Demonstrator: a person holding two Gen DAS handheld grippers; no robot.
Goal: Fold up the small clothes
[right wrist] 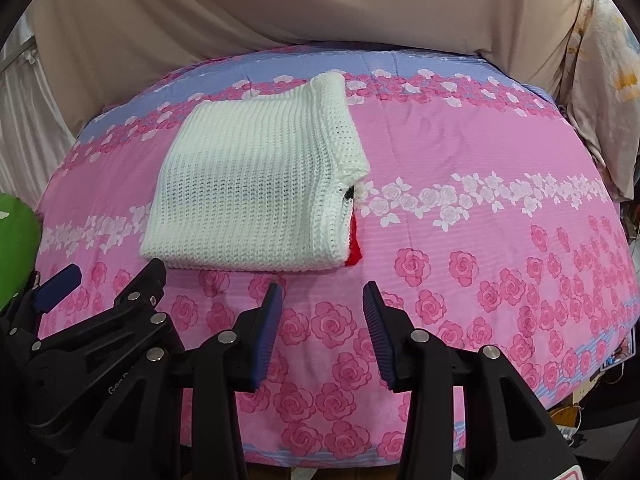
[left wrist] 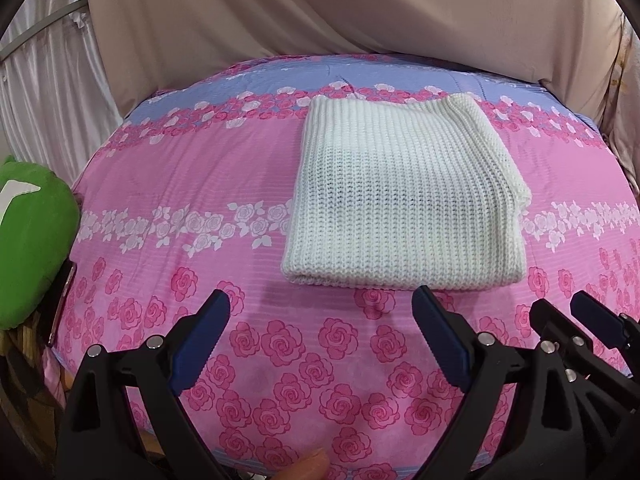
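A bed [left wrist: 328, 380] spread with a pink and lilac rose-print cover carries one folded white knit garment [left wrist: 400, 208], lying flat toward its 12 o'clock side.

The folded sweater [left wrist: 404, 196] lies on the bedspread [left wrist: 180, 184], ahead of both grippers.

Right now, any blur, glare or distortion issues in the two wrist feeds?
Left wrist: strong fisheye bulge bends the floral bedsheet, dark vignette in the corners, white knit sweater sharp, soft shadow under its near edge. Right wrist: same barrel warp, knit crisp, right tool slightly soft, no glare.
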